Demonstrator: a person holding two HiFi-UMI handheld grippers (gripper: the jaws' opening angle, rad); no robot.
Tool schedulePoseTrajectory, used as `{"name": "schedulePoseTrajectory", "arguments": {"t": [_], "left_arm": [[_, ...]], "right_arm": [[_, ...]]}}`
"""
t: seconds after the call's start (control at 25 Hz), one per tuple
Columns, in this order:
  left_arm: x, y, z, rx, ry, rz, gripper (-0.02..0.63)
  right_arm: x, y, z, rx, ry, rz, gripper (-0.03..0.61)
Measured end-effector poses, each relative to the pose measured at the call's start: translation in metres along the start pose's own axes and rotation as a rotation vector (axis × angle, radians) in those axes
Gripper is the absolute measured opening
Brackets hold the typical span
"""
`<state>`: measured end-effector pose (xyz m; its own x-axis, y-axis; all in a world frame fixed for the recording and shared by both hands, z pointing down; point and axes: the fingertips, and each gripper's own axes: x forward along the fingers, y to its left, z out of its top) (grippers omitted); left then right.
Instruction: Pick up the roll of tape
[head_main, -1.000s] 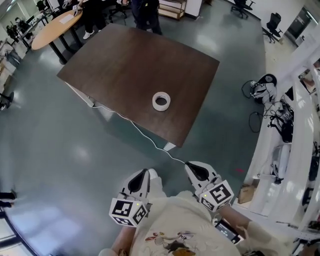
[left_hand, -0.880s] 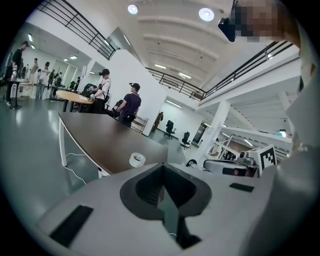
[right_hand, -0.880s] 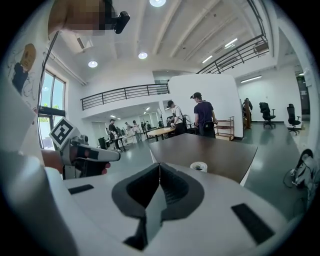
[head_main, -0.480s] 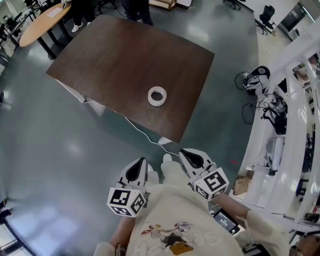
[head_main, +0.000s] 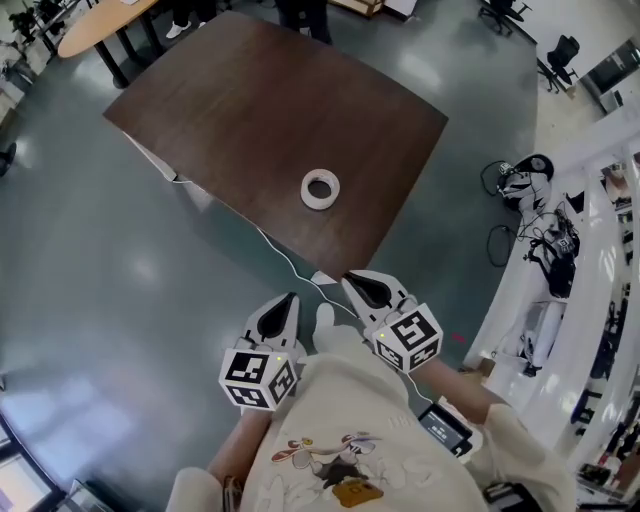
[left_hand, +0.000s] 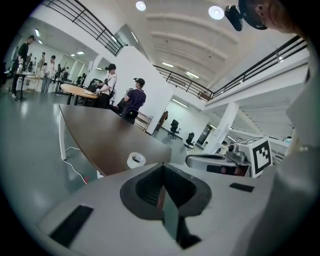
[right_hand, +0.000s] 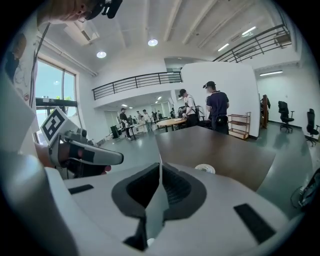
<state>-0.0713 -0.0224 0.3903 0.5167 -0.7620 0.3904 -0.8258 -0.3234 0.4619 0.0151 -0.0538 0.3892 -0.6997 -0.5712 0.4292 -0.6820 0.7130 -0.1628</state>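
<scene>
A white roll of tape (head_main: 320, 189) lies flat on the dark brown table (head_main: 250, 110), near its front edge; it also shows small in the left gripper view (left_hand: 135, 160) and the right gripper view (right_hand: 204, 169). My left gripper (head_main: 287, 301) and right gripper (head_main: 352, 282) hang side by side over the floor, short of the table's near corner and well apart from the tape. Both point toward the table. Each pair of jaws is pressed together with nothing between them, as the left gripper (left_hand: 161, 168) and right gripper (right_hand: 160, 167) views show.
A white cable (head_main: 285, 263) runs from the table's front edge across the grey floor toward me. People (right_hand: 217, 107) stand at the table's far side by a round wooden table (head_main: 100, 25). White shelving with cables (head_main: 560, 250) lines the right.
Both grippers have moved forward toward the table's near corner, and the table and tape sit closer in the head view. The jaws stayed shut.
</scene>
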Motion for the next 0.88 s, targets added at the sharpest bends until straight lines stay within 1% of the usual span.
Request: {"name": "schedulePoseTrajectory", "arguments": {"t": [0.12,0.4,0.64,0.88], "left_arm": [[0.014,-0.005,-0.006,-0.001,0.01,0.015,0.006],[0.035,-0.001,-0.01,-0.018,0.011,0.08,0.006],[0.05,0.005,-0.009,-0.039,0.012,0.117,0.006],[0.077,0.005,-0.013,-0.056,0.021,0.151,0.006]], "right_arm": [[0.004,-0.009,-0.003,-0.037,0.009,0.028,0.009],[0.024,-0.035,-0.005,-0.076,0.019,0.065,0.015],[0.044,-0.049,-0.015,-0.064,0.065,0.115,0.075],[0.059,-0.07,-0.023,-0.091,0.097,0.158,0.092]]}}
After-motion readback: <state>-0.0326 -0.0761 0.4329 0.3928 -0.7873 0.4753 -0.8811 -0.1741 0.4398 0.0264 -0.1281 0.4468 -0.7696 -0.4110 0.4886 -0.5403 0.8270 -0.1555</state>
